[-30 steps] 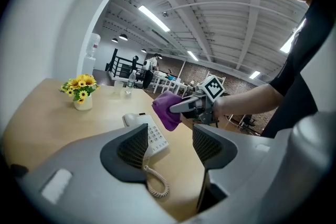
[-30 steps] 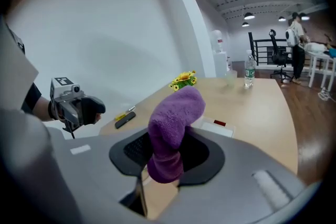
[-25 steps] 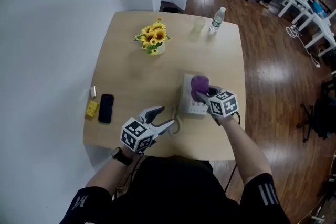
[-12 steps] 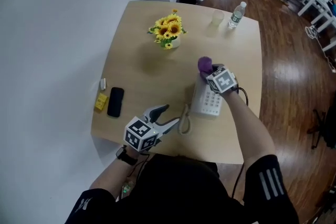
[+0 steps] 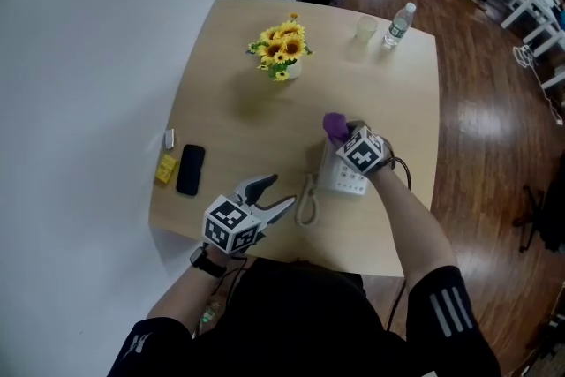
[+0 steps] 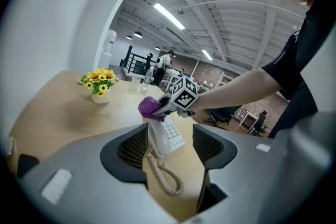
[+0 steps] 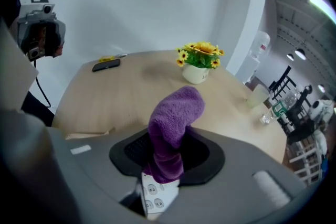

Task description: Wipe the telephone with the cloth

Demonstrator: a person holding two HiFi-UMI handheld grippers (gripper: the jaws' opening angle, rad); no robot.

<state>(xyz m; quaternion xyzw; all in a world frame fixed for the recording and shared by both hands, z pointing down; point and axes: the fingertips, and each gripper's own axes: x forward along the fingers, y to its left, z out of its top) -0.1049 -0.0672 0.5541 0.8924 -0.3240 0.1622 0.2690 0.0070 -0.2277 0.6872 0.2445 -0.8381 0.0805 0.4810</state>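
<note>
The white telephone lies near the table's front right, its coiled cord trailing toward me. My right gripper is shut on the purple cloth and points steeply down, holding it on the phone's far end. In the right gripper view the cloth stands up between the jaws, with phone keys just below. My left gripper hovers open left of the cord, nothing between its fingers. In the left gripper view the telephone and cloth lie beyond the open jaws.
A pot of sunflowers stands at the table's back, with a glass cup and water bottle at the back right. A black mobile phone and a yellow block lie near the left edge.
My right gripper has rolled and dropped lower, carrying the cloth down against the phone's far end. The left gripper has crept slightly, jaws unchanged.
</note>
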